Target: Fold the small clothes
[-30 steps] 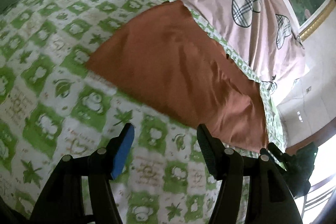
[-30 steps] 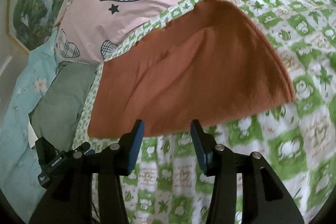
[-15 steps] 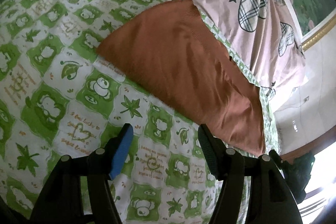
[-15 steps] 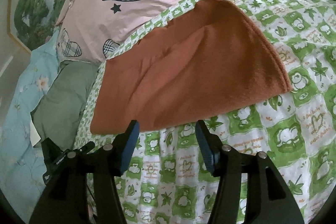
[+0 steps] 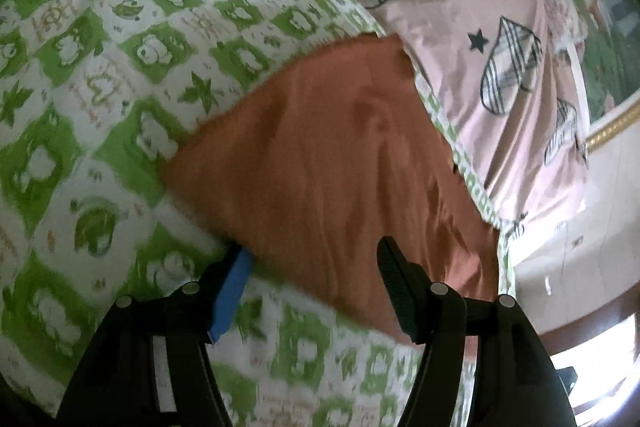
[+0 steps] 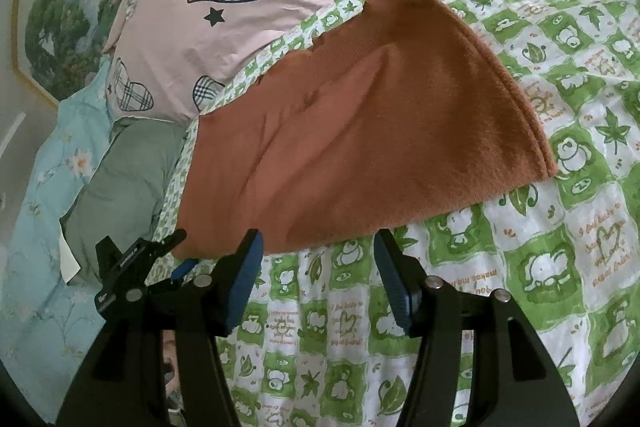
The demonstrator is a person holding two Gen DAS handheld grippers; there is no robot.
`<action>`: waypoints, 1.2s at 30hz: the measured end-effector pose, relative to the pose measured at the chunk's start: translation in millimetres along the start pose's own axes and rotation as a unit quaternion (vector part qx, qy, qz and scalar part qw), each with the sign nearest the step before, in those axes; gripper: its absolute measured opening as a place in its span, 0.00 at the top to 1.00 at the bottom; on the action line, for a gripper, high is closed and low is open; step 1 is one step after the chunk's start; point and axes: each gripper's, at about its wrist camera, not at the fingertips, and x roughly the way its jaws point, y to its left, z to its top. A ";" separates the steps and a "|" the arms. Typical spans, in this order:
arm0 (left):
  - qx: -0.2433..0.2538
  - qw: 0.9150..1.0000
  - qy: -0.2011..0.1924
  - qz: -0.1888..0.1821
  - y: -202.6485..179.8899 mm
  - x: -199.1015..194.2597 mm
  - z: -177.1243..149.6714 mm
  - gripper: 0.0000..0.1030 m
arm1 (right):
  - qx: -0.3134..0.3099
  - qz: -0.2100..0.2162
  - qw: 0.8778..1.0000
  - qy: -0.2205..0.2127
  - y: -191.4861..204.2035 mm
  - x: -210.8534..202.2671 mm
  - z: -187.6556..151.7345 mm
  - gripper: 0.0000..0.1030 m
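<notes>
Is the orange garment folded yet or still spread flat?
Folded at least once: the orange garment shows doubled, stacked edges along its right side, lying flat on the green checked blanket.

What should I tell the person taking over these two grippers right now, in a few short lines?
Left gripper: open, holding nothing, at the near edge of the orange garment.
Right gripper: open, holding nothing, just short of the garment's near edge.
Garment: lies on the green checked sheet, beside the pink heart-print bedding. Layered edges on one side suggest it is already folded over at least once.
Left to do: probably grip the near edge with both grippers and make the next fold.
</notes>
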 end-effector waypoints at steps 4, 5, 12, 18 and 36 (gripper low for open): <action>-0.007 1.000 -0.015 0.009 -0.7 6.0 9.6 0.40 | 0.001 0.003 1.000 0.002 -2.6 3.9 5.1 0.43; -0.003 1.000 -0.019 0.015 -3.2 7.8 11.9 0.46 | 0.000 0.004 1.000 0.004 -2.9 5.4 6.9 0.43; 0.058 0.997 -0.041 0.022 -35.6 1.0 20.0 0.92 | -0.019 0.009 1.000 0.003 -4.1 9.3 34.3 0.43; 0.191 0.981 -0.046 0.003 -120.5 -5.5 -6.7 0.93 | -0.025 0.023 0.999 0.004 -10.6 8.1 72.4 0.43; 0.427 0.902 -0.018 0.060 -197.9 58.9 -126.6 0.94 | -0.023 0.096 0.983 0.153 28.1 138.5 147.1 0.26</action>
